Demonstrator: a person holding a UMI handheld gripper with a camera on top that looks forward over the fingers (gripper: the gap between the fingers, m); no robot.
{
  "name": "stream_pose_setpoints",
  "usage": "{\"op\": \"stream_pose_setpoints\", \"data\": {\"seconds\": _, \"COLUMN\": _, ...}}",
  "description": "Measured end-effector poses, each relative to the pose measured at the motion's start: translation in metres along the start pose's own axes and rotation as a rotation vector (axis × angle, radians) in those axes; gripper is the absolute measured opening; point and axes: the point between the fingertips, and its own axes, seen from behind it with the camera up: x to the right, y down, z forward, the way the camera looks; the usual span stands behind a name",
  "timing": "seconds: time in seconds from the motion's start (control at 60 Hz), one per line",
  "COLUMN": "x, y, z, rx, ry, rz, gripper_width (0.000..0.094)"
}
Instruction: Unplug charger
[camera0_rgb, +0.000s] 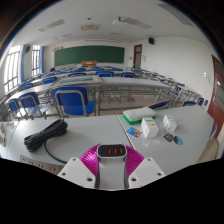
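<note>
**Gripper hanging over the desk, charger waiting off to one side**

Starting at the far left, a row of windows (12, 70) is letting daylight in along the classroom wall. Just inside them, blue chairs (68, 100) are lining up behind the desks, row after row, running back toward the green chalkboard (88, 55) on the far wall.

Coming down to the near table (60, 150), a coiled black cable (47, 135) is lying to the left of the fingers, looped on the pale tabletop and well apart from them.

Now to the middle: the gripper (111, 170) is hovering low over the table edge, its two white fingers (79, 171) standing wide with nothing between them. The magenta pads (92, 157) are showing on the inner faces, and a small dark display with red digits (112, 151) is sitting at the centre of the body.

Moving right, beyond the right finger, a light box with a blue-green edge (134, 122) is resting on the table. Just beside it, the white charger (150, 128) is sitting; whether it is plugged into anything, I cannot tell from here. Another small white block (169, 125) is lying next to it, with a little blue-tinged piece (178, 139) nearer the table's edge. The fingers are touching none of these.
</note>
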Motion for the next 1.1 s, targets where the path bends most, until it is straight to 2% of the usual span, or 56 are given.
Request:
{"op": "stream_pose_setpoints", "data": {"seconds": 0.083, "x": -0.015, "y": 0.009, "z": 0.004, "rx": -0.046, "ry": -0.017, "rz": 0.008, "gripper_width": 0.0385}}
{"op": "stream_pose_setpoints", "data": {"seconds": 0.217, "x": -0.004, "y": 0.021, "z": 0.008, "rx": -0.04, "ry": 0.0, "rz": -0.026, "gripper_width": 0.0481}}
{"op": "stream_pose_setpoints", "data": {"seconds": 0.3, "x": 0.003, "y": 0.018, "z": -0.002, "rx": -0.039, "ry": 0.018, "rz": -0.025, "gripper_width": 0.0622}}
{"op": "stream_pose_setpoints", "data": {"seconds": 0.4, "x": 0.009, "y": 0.009, "z": -0.029, "rx": -0.02, "ry": 0.04, "rz": -0.015, "gripper_width": 0.0859}}
{"op": "stream_pose_setpoints", "data": {"seconds": 0.55, "x": 0.008, "y": -0.005, "z": -0.102, "rx": 0.034, "ry": 0.049, "rz": -0.03, "gripper_width": 0.0852}}
{"op": "stream_pose_setpoints", "data": {"seconds": 0.733, "x": 0.0, "y": 0.0, "z": -0.214, "rx": 0.074, "ry": 0.057, "rz": -0.042, "gripper_width": 0.0853}}
{"op": "stream_pose_setpoints", "data": {"seconds": 0.917, "x": -0.012, "y": 0.027, "z": -0.309, "rx": 0.076, "ry": 0.055, "rz": -0.064, "gripper_width": 0.0852}}
{"op": "stream_pose_setpoints", "data": {"seconds": 1.1, "x": -0.023, "y": 0.051, "z": -0.363, "rx": 0.063, "ry": 0.041, "rz": -0.057, "gripper_width": 0.0854}}
